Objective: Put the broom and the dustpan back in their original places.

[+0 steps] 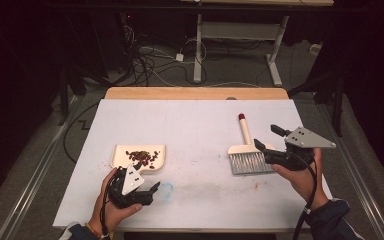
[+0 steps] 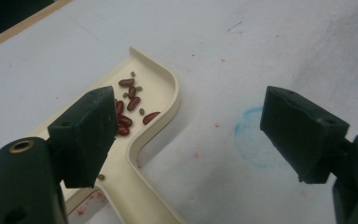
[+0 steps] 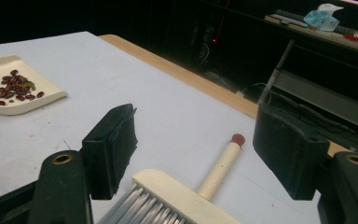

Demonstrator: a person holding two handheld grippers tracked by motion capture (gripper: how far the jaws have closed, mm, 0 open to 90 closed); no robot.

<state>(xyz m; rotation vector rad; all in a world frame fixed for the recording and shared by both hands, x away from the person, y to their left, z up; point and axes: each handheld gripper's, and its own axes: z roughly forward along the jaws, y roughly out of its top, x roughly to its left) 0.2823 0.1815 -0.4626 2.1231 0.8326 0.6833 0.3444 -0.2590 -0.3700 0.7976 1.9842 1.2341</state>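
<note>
A cream dustpan [image 1: 122, 150] lies at the left of the white table with red and green beans [image 1: 142, 157] in it. My left gripper [image 1: 147, 192] sits just in front of it, open; in the left gripper view its jaws [image 2: 186, 116] stand wide over bare table, the left one above the dustpan [image 2: 168, 84] and beans [image 2: 130, 105]. A cream brush [image 1: 247, 150] with grey bristles and a red-tipped handle lies at the right. My right gripper [image 1: 269, 138] hovers at its right side, open. In the right gripper view the brush [image 3: 221, 165] lies below the wide-apart jaws [image 3: 200, 135], untouched.
A faint blue smudge [image 1: 166, 190] marks the table in front of the dustpan, also in the left gripper view as a blue ring [image 2: 254, 140]. The table's wooden back edge [image 1: 195, 93] runs across. Behind it stand a desk frame [image 1: 198, 50] and floor cables [image 1: 150, 60].
</note>
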